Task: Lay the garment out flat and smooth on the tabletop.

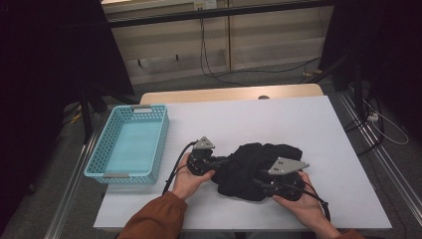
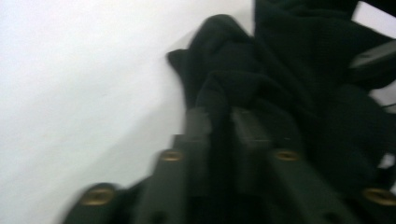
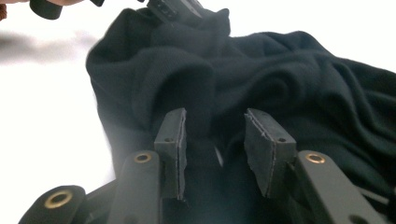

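A crumpled black garment (image 1: pixel 251 157) lies on the white table cover (image 1: pixel 278 119), near the front. My left gripper (image 1: pixel 225 162) comes in from the garment's left edge. In the left gripper view, which is blurred, its jaws stand close together with a fold of the black garment (image 2: pixel 289 70) pinched between them at my left gripper (image 2: pixel 219 119). My right gripper (image 1: pixel 262 182) is at the garment's front right. In the right gripper view my right gripper (image 3: pixel 215 135) is open, its pads (image 3: pixel 268 144) either side of a raised fold of the garment (image 3: pixel 289 79).
A teal plastic basket (image 1: pixel 99 154), nothing in it, stands at the table's left edge. Bare white cover lies behind and right of the garment. Beyond the table's far wooden edge (image 1: pixel 229 93) are floor cables and dark stands.
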